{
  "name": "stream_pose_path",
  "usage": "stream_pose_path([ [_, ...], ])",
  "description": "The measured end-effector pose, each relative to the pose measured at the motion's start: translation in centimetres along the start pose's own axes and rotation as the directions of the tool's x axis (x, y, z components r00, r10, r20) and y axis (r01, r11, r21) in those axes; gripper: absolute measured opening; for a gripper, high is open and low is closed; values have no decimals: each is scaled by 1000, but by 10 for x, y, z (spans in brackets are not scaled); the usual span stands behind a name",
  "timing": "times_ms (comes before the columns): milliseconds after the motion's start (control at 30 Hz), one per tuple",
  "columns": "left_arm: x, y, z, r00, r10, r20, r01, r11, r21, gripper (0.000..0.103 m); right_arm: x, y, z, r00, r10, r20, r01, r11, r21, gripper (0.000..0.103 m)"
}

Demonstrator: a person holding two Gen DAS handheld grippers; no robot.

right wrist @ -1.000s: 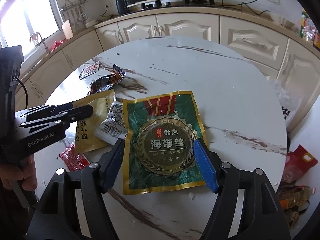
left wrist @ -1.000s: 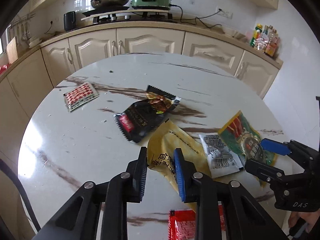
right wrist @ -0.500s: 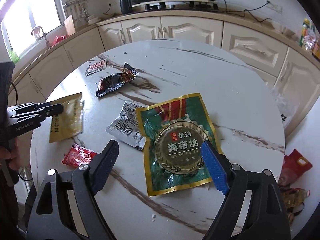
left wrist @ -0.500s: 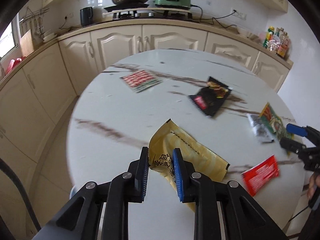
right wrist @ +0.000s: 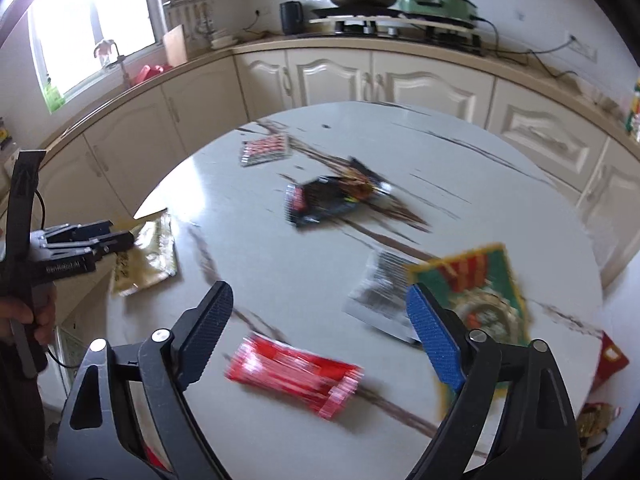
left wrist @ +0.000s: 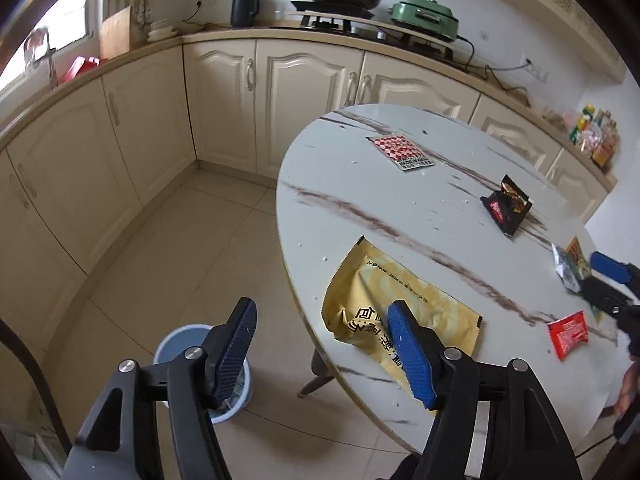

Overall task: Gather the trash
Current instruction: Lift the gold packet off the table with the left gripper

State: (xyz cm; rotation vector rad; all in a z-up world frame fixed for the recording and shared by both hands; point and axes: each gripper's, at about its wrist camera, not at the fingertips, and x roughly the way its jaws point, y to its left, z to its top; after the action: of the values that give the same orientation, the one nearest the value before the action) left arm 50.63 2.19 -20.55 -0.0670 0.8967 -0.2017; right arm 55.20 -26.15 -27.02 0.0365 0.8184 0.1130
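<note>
The yellow wrapper (left wrist: 404,312) lies at the round table's (left wrist: 360,200) near edge, its crumpled end hanging over. My left gripper (left wrist: 320,308) is opening; its pads no longer press the wrapper, whose end shows just inside the right finger. Its left finger hangs over the floor above a blue bin (left wrist: 188,340). My right gripper (right wrist: 320,294) is opening wide over a red wrapper (right wrist: 294,372) lying on the table between its fingers, untouched. A green packet (right wrist: 476,292) and a silver wrapper (right wrist: 380,292) lie behind its right finger. A black wrapper (right wrist: 336,196) and a checkered sachet (right wrist: 266,149) lie farther back.
Cream cabinets and a counter with a stove curve around the far side. Tiled floor lies left of the table, with the bin on it. More snack bags (right wrist: 608,356) lie on the floor to the table's right. A hand (right wrist: 36,320) holds the left gripper's handle.
My left gripper dragged the yellow wrapper leftwards to the table's edge, then let go of it. My right gripper shifted left from the green packet to over the red wrapper and spread wider.
</note>
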Motion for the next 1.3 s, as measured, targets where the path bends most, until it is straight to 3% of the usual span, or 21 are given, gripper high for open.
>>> stream_pose_path([
  [233, -1, 31, -10, 994, -105, -21, 100, 982, -162, 73, 62, 95, 30, 997, -2, -71, -8, 990, -143, 89],
  [300, -2, 39, -13, 993, -118, -21, 112, 972, -207, 75, 77, 115, 31, 994, -55, -92, 36, 979, -199, 89],
  [467, -1, 52, -17, 988, -155, -28, 144, 960, -242, 76, 88, 133, 22, 990, -82, -117, 52, 970, -238, 88],
  [567, -1, 56, -18, 986, -167, -28, 155, 957, -246, 76, 88, 142, 19, 991, -28, -132, -2, 974, -226, 88],
  [733, 5, 54, -16, 985, -169, -22, 158, 952, -261, 76, 90, 144, 13, 986, 78, -149, -105, 978, -178, 87],
  [933, 0, 37, -8, 989, -145, -7, 140, 967, -211, 76, 56, 125, 5, 997, 25, -68, -34, 988, -148, 88],
  [1067, 4, 21, -5, 975, -222, -24, 216, 963, -163, 76, 30, 96, 2, 999, -29, -30, 25, 994, -105, 90],
  [1200, 9, 9, -4, 990, -138, -39, 135, 988, -72, 74, 10, 63, 0, 997, -78, -3, 78, 996, -50, 90],
  [1300, 15, 5, -5, 990, -140, -25, 138, 988, -74, 75, -3, 38, 0, 994, -109, 19, 109, 994, 4, 91],
])
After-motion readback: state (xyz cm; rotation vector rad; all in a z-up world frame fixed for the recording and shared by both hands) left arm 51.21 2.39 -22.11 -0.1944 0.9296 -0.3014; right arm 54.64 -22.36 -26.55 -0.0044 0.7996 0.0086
